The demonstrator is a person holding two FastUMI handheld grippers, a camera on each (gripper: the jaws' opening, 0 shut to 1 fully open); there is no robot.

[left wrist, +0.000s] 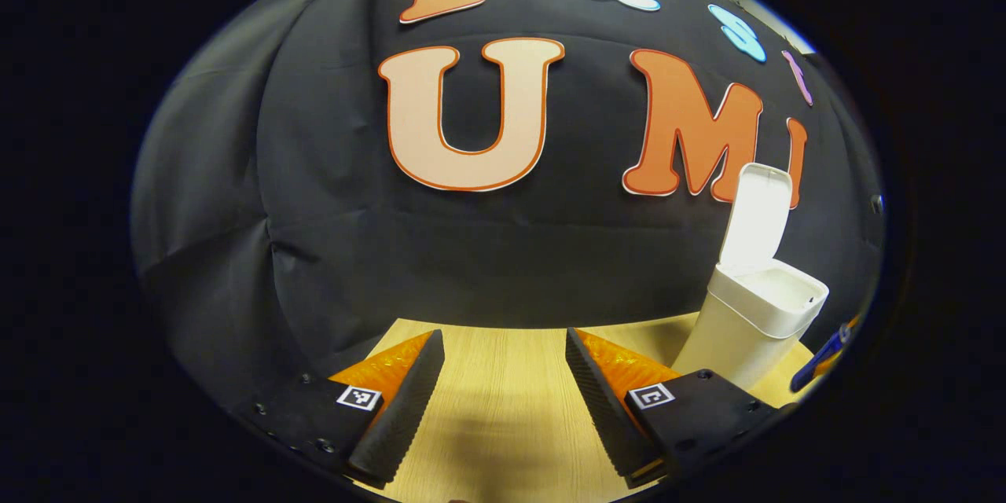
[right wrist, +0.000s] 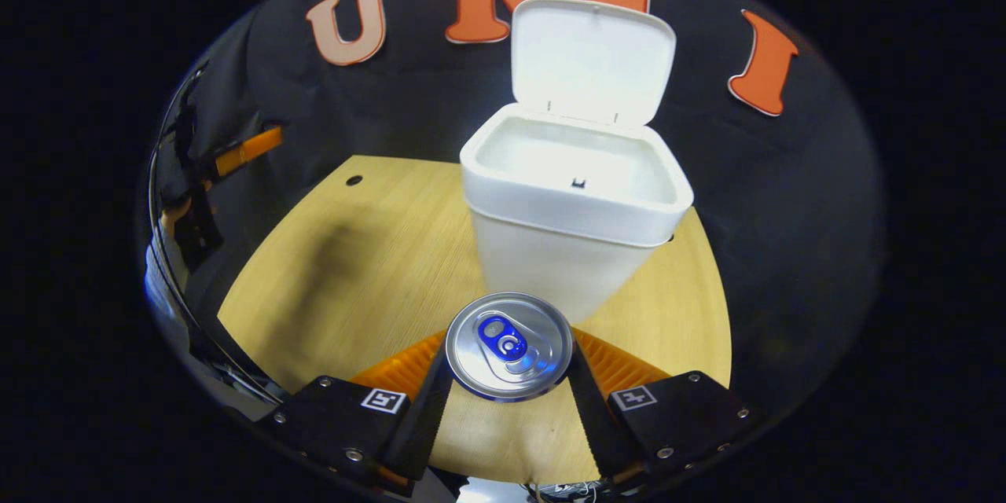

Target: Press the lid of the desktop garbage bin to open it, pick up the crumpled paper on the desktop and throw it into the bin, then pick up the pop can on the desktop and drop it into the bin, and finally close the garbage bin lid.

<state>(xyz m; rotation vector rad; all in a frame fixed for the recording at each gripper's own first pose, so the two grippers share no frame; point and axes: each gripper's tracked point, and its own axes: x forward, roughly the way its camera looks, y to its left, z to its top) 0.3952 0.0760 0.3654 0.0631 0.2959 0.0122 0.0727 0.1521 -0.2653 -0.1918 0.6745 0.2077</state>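
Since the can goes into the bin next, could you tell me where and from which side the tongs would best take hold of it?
Grip the pop can on its round side wall just below the top rim, coming level from the side away from the bin. It stands upright, so its curved sides face the two fingers. The right tongs already flank it that way, one finger on each side of the can.

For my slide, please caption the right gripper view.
Right gripper grips a silver pop can before the open white plastic bin.
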